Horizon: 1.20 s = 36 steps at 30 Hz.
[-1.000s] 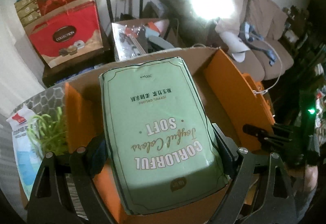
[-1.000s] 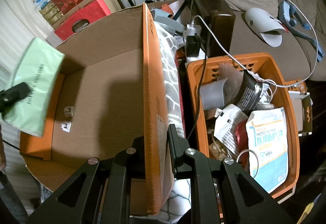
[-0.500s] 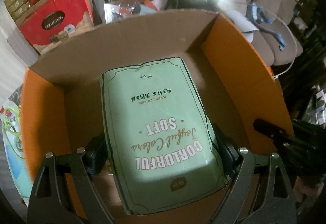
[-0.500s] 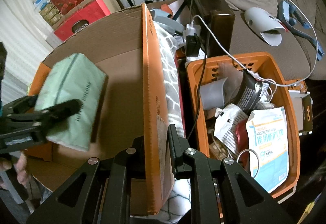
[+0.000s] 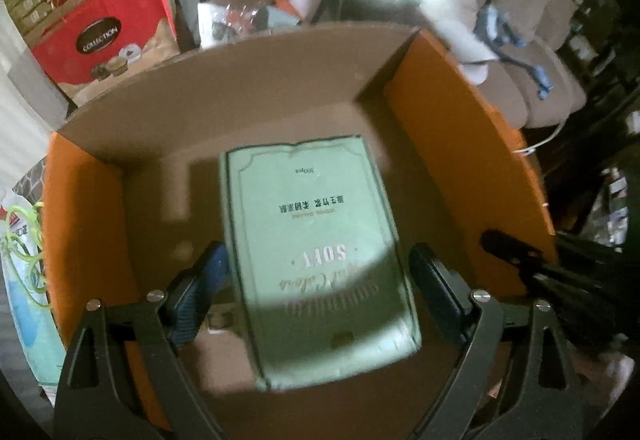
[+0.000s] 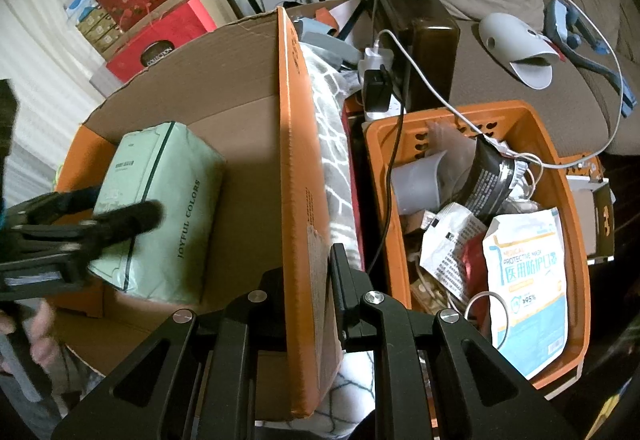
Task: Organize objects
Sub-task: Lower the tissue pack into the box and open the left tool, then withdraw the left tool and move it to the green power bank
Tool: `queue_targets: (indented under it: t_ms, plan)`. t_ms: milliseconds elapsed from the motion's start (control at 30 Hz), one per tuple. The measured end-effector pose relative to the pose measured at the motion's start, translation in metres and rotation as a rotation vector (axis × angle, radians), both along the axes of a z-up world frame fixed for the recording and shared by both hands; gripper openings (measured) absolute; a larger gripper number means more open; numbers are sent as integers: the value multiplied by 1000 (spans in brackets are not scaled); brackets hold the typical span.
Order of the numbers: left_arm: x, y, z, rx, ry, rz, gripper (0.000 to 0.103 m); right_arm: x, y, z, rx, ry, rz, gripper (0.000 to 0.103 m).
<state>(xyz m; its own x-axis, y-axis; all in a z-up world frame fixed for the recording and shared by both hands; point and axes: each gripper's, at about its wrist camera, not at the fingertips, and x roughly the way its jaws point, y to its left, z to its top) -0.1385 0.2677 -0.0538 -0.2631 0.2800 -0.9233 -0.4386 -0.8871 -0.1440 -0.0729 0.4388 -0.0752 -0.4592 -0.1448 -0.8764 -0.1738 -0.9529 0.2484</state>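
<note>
Since a second ago we have carried the green tissue pack (image 5: 320, 256) from above the rim down into the cardboard box (image 5: 256, 80), and our left gripper (image 5: 316, 288) has gone from clamping it to standing spread: both blue pads now sit clear of the pack's sides, with a visible gap on each. We judge the pack released and resting on the box floor, though the left wrist view is blurred and the contact underneath is hidden.

From the left gripper the pack lies straight ahead, between the fingers, its long axis running away from us along the finger direction toward the far wall. The printed face is up, the lettering upside down to us. The coming move, as we read it, is a straight pull back along that axis, so neither pad drags the soft wrapper.

Our right gripper (image 6: 308, 292) is closed on the box's orange side flap (image 6: 296, 176), which stands upright between its fingers. In that view the pack (image 6: 160, 208) sits well to the left, inside the box, partly covered by the dark left fingers; the left gripper is plainly the nearer one.

Further right stands an orange basket (image 6: 576, 240) holding a white mask packet (image 6: 524, 280), a black pouch and loose wrappers, with a white cable draped over it. A red gift box (image 5: 100, 36) stands beyond the far wall.

We cannot make out whether the pack's near end touches the box's front edge, or what the small pale bits on the floor beside the left pad are.
</note>
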Motion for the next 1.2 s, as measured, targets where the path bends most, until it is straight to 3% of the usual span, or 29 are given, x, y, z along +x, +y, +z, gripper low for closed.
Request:
queue_targets:
  t_ms: [233, 400, 500, 833, 1200]
  plan:
    - [10, -42, 49, 101, 68, 14, 96, 0, 0, 0, 1, 0, 0, 14]
    - [12, -77, 74, 116, 124, 49, 96, 0, 0, 0, 1, 0, 1, 14]
    - [9, -101, 83, 87, 157, 80, 96, 0, 0, 0, 0, 0, 0, 14]
    - [-1, -178, 81, 38, 194, 188, 103, 0, -1, 2, -2, 1, 0, 14]
    - [-24, -242, 33, 45, 97, 309, 103, 0, -1, 1, -1, 1, -1, 14]
